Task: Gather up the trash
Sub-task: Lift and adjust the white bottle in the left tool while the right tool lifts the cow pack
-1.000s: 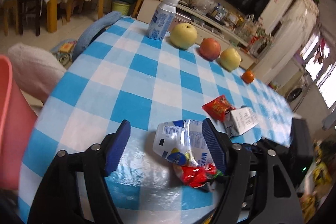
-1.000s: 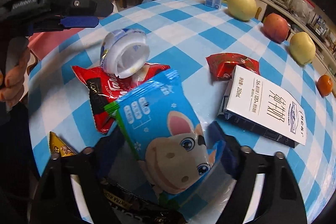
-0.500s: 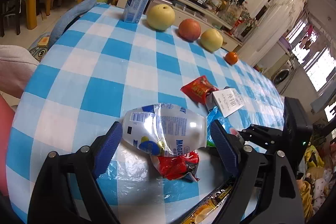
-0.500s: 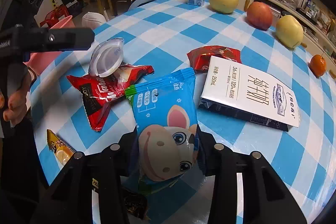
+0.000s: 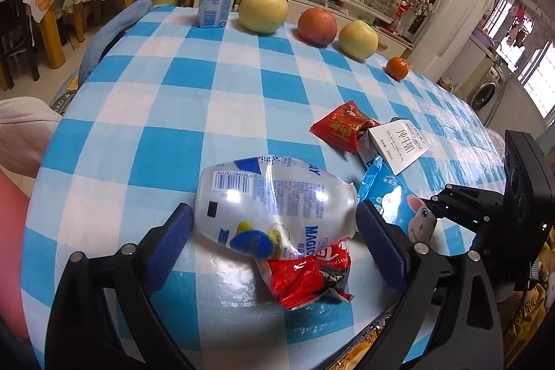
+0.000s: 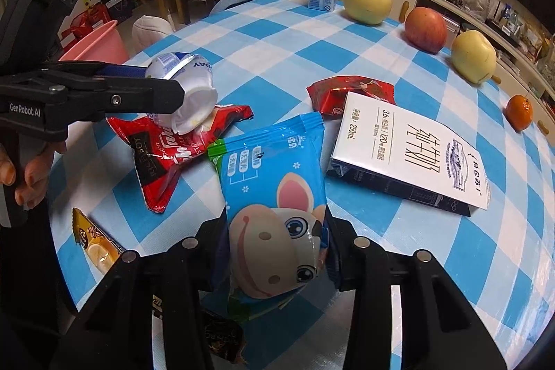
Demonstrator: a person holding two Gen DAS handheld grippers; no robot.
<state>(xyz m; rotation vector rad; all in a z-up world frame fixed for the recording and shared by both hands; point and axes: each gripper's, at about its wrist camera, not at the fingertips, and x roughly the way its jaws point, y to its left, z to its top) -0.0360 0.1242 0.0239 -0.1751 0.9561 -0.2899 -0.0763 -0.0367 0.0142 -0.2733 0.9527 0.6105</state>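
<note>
Two grips: left gripper [image 5: 274, 231] apart, straddling bottle [image 5: 274, 207]; right gripper [image 6: 274, 252] clamped on blue packet [image 6: 274, 196].
Risk: smooth bottle may squirt sideways, dragging red wrapper [image 5: 308, 276].

Glossy plastics on a shiny checked cloth

The blue-and-white checked tablecloth [image 5: 222, 99] looks slick; the crushed white plastic bottle [image 5: 274, 207] and blue cartoon-animal foil wrapper [image 6: 274, 182] gleam.
</note>
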